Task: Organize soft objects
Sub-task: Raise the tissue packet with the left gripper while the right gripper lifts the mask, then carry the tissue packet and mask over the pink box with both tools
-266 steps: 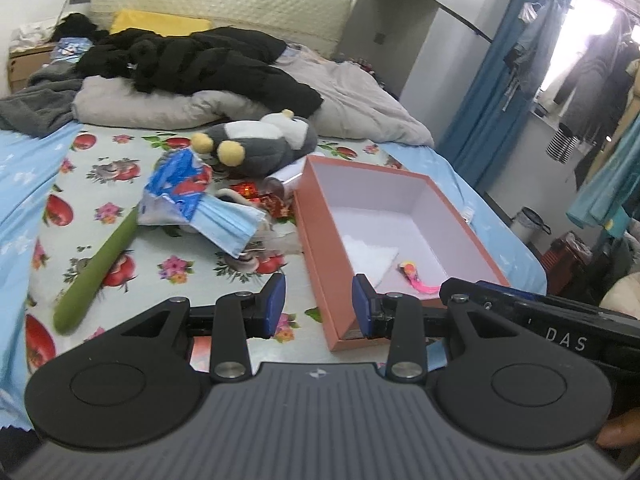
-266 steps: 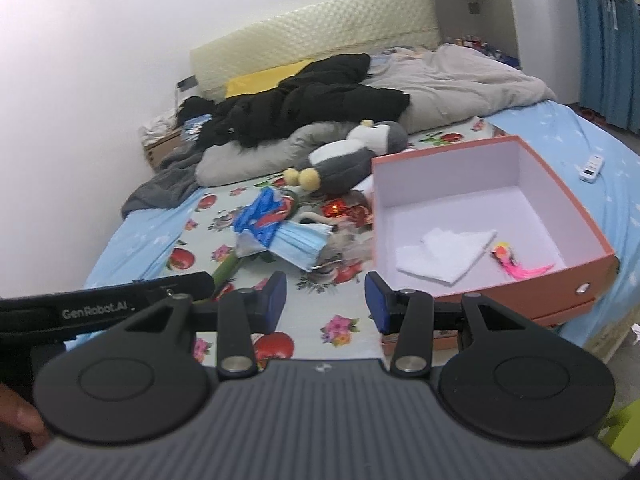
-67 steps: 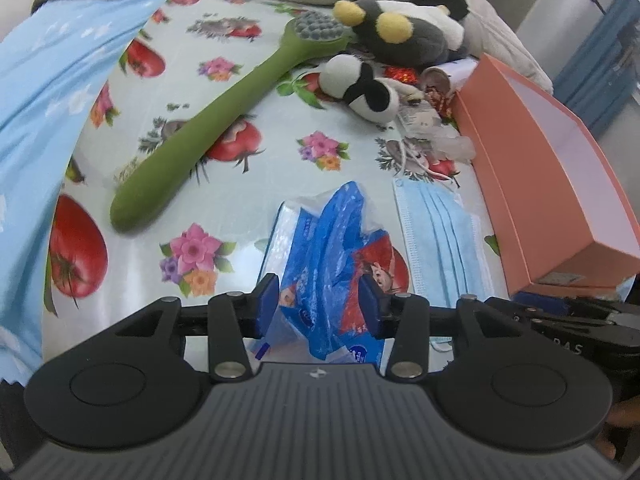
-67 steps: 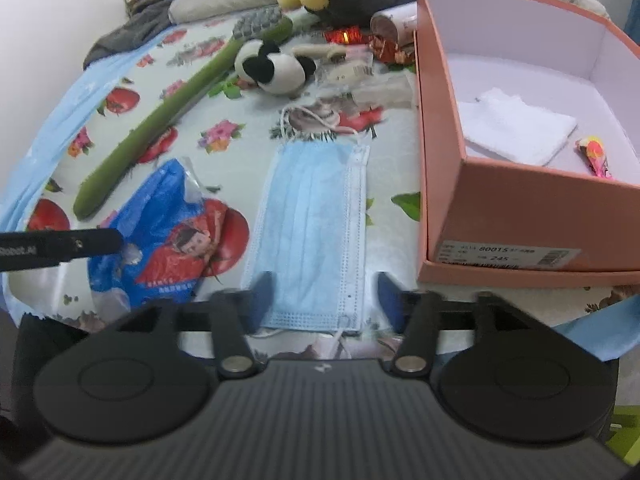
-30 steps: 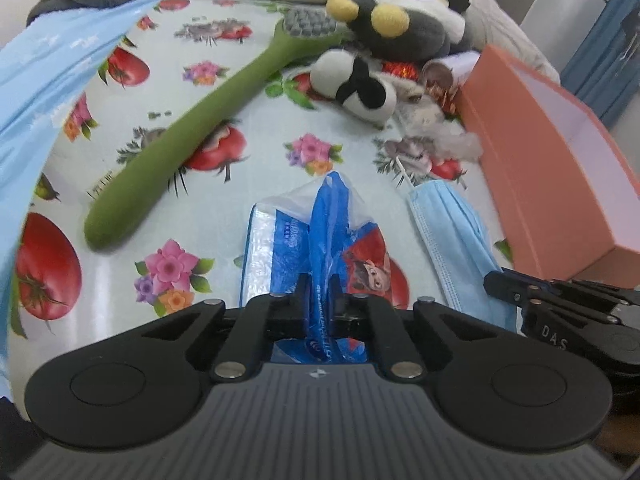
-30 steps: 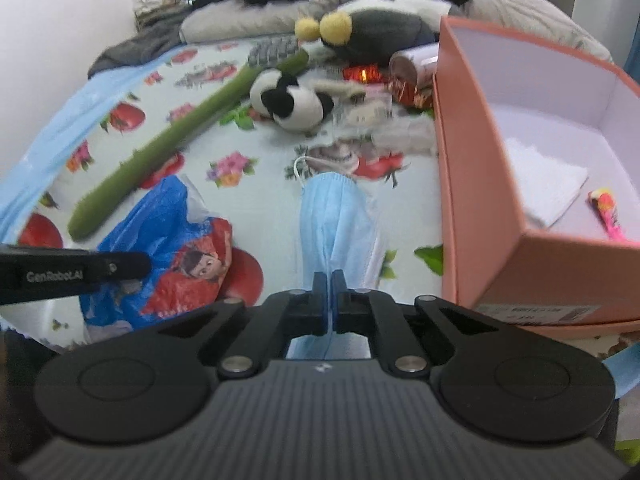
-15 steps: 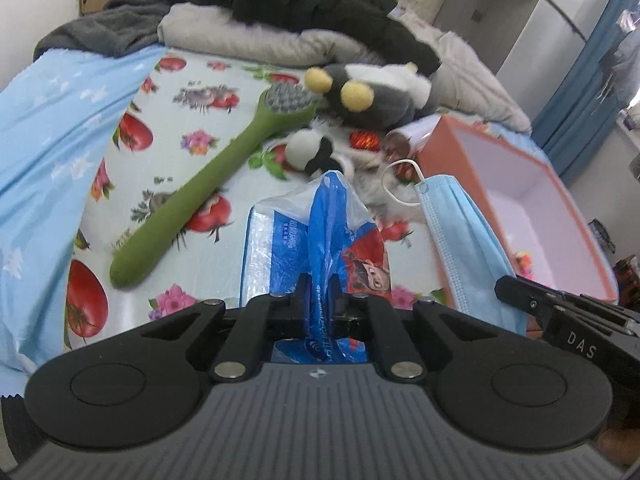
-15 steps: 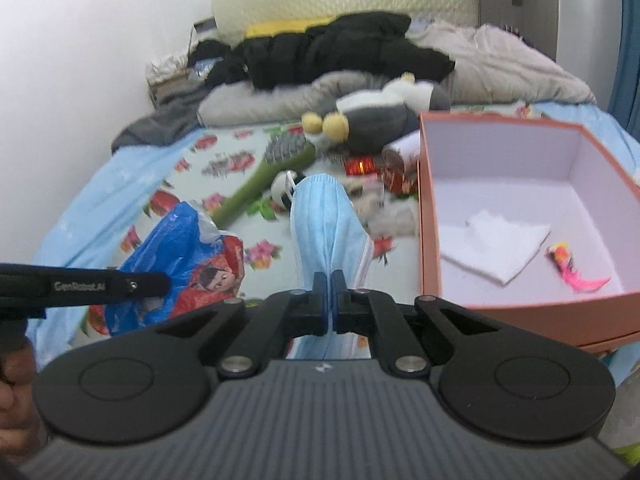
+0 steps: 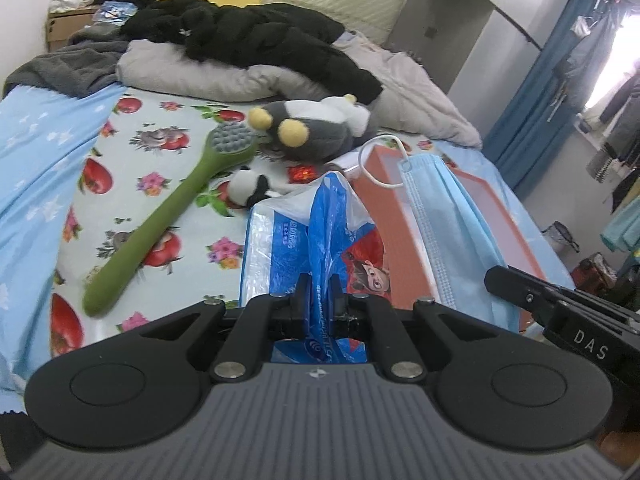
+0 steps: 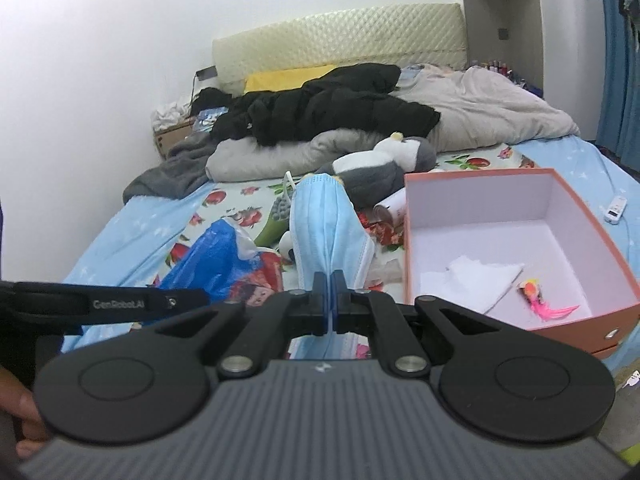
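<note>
My left gripper [image 9: 320, 292] is shut on a blue plastic bag [image 9: 320, 236] with a cartoon print, held up above the bed. My right gripper [image 10: 330, 292] is shut on a light blue face mask [image 10: 326, 228], also lifted; the mask [image 9: 444, 236] hangs at the right of the left wrist view. The bag [image 10: 224, 264] shows at the left of the right wrist view. An orange box [image 10: 576, 216] with a white inside sits right of both, holding a white tissue [image 10: 468, 280] and a pink toy [image 10: 540, 304].
On the fruit-print sheet [image 9: 160, 184] lie a green long-handled brush [image 9: 172, 216], a small panda plush [image 9: 248, 192] and a grey penguin plush [image 9: 316, 132]. Black clothes [image 9: 256, 44] and a grey quilt [image 10: 480, 112] pile near the headboard. A hand [image 10: 20, 412] holds the left gripper.
Both grippers have risen from the sheet with their loads: the bag and the mask now hang in the air, and the view has tilted up toward the headboard.
</note>
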A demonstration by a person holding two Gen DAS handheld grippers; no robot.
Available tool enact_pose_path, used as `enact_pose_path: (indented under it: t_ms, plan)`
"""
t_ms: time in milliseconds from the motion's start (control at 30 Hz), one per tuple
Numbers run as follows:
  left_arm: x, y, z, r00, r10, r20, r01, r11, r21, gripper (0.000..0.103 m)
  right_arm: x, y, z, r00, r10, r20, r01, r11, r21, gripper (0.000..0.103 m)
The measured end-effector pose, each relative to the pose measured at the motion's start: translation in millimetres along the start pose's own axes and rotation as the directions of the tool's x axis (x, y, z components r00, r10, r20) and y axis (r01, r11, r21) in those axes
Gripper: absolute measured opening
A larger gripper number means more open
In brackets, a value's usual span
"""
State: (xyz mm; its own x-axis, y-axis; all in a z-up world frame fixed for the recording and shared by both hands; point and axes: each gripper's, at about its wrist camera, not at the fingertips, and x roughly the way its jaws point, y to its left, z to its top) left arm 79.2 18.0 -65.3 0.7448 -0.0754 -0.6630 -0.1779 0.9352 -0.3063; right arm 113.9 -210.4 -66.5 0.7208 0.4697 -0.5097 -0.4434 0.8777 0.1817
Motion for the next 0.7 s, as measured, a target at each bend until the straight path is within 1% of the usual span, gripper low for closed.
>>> enact_pose_path:
  t_ms: [200, 467, 600, 700]
  plan:
    - [0, -25, 6, 0.998, -0.056, 0.006, 0.056, 0.998, 0.033, 0.009, -17, -17, 3, 0.998, -0.052, 0.029, 0.051, 0.998, 0.029, 0.005]
    - [-1, -56, 13, 0.991, -0.134, 0.003, 0.133, 0.988, 0.082, 0.009, -42, -36, 3, 0.991, -0.119, 0.054, 0.115, 0.991, 0.073, 0.005]
    - [1, -71, 20, 0.986, -0.166, 0.004, 0.164, 0.980, 0.116, 0.009, -43, -45, 7, 0.988, -0.139, 0.062, 0.134, 0.988, 0.083, 0.005]
    - [10, -83, 27, 0.982, -0.190, -0.008, 0.189, 0.973, 0.132, 0.009, -37, -54, 9, 0.987, -0.151, 0.058, 0.145, 0.985, 0.094, 0.005]
